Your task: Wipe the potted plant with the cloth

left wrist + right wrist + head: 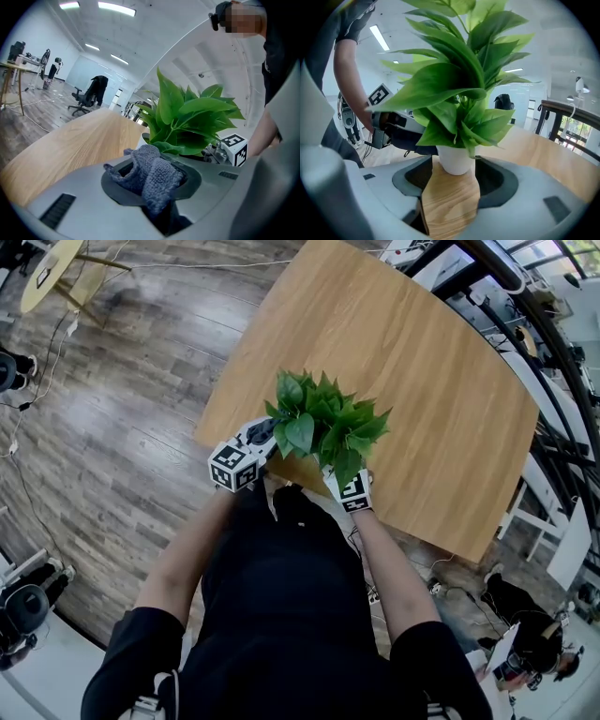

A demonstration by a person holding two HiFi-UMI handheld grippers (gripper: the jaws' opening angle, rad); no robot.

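Left: grips cloth in left gripper, jaws pinched narrow on a bunched grey wad, loose folds standing proud of the tips; hovers just beside plant, on its left flank. Cannot tell whether cloth touches any of the leaves; looks just short. Judged step: bringing cloth onto foliage, wiping not visibly begun. Lead with the loose fold, not the hard jaw tips; press lightly.

Centre: finds plant upright in white pot, at the near edge of table, between the two grippers. Shows broad, thin leaves, likely to spring away under pressure; wipe each from stem outward along its length; take outer leaves first, then inner; avoid tugging at stalks.

Right: holds right gripper wide open, pot base at the mouth of the jaws, nothing clamped; cannot tell whether either jaw touches pot. Close gently on pot, or brace against it, before any stroke from the left; judged risk: light pot so near the edge sliding or tipping towards the person. Direct strokes inward over table, not off the edge.
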